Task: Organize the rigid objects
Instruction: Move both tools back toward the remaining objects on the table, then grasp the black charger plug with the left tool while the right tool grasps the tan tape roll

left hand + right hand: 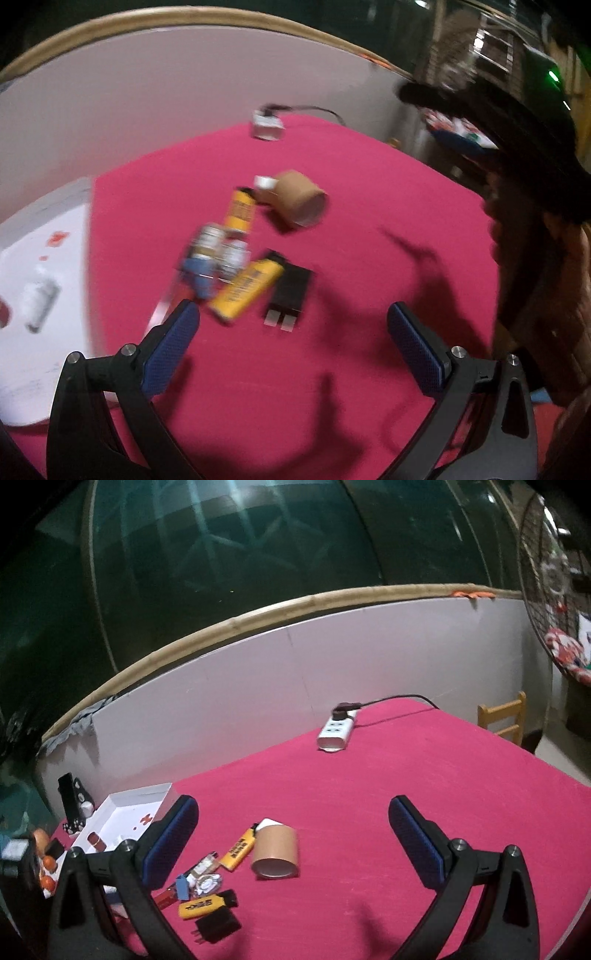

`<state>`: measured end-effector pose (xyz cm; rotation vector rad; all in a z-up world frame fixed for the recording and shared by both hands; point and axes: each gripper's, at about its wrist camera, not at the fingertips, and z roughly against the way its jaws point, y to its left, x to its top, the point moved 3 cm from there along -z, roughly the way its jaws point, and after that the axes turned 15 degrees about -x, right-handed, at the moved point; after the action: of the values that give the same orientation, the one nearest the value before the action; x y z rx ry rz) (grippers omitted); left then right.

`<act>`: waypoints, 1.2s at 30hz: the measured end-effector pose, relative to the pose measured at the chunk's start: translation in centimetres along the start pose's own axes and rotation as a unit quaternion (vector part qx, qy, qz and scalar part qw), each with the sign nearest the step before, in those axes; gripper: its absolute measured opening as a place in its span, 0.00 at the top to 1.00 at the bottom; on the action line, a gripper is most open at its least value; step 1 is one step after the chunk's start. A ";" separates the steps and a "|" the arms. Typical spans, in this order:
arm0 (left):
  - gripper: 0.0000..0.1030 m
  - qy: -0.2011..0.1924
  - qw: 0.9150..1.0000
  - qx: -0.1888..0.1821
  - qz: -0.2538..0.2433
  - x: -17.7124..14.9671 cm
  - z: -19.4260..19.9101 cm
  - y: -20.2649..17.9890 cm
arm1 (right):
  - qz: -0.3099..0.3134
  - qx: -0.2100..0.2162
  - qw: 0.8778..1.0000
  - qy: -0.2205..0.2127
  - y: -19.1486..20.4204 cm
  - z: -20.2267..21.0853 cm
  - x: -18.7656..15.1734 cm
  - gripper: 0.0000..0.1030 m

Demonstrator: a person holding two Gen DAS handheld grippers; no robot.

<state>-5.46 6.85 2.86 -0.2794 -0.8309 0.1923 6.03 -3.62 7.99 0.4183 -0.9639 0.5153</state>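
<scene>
Left wrist view:
- The left tool (291, 325) hangs over the table (369, 258), its fingers wide apart and holding nothing.
- Ahead of it and a little to its left lies a blurred cluster: a yellow lighter (246, 288) just past the left fingertip, a black plug (290, 291) touching that lighter's right side, and a second lighter (241, 211) farther ahead.
- Between the two lighters sit small blue and white parts (214, 254), too blurred to name.
- A brown roll (299, 203) lies on its side ahead, just right of the far lighter, with a white cap (265, 182) at its far end.
- Far ahead a power strip (267, 125) rests near the table's far edge.
- A white tray (33, 295) lies off to the tool's left.
- A person (535, 221) fills the right edge.

Right wrist view:
- The right tool (293, 812) is also spread open and empty above the table (406, 794).
- The roll (275, 853) lies between the fingers, nearer the left one.
- One lighter (238, 849) touches the roll's left side; the other lighter (207, 904) and the plug (218, 925) lie low and left, beside the left finger.
- The small parts (199, 878) sit between the lighters.
- The tray (125, 812) stands beyond the left finger.
- The power strip (336, 731) lies far ahead, a black cable (391, 701) plugged in.
</scene>
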 end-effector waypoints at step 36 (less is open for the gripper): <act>0.37 0.104 0.991 0.000 -0.085 1.4 -8.8 0.5 | -0.050 -0.001 0.998 0.038 -3.7 -1.8 -0.8 0.00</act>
<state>2.00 6.25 -2.01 -0.2224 -0.6445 0.0041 8.96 -5.78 6.02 0.4397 -0.8646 0.4359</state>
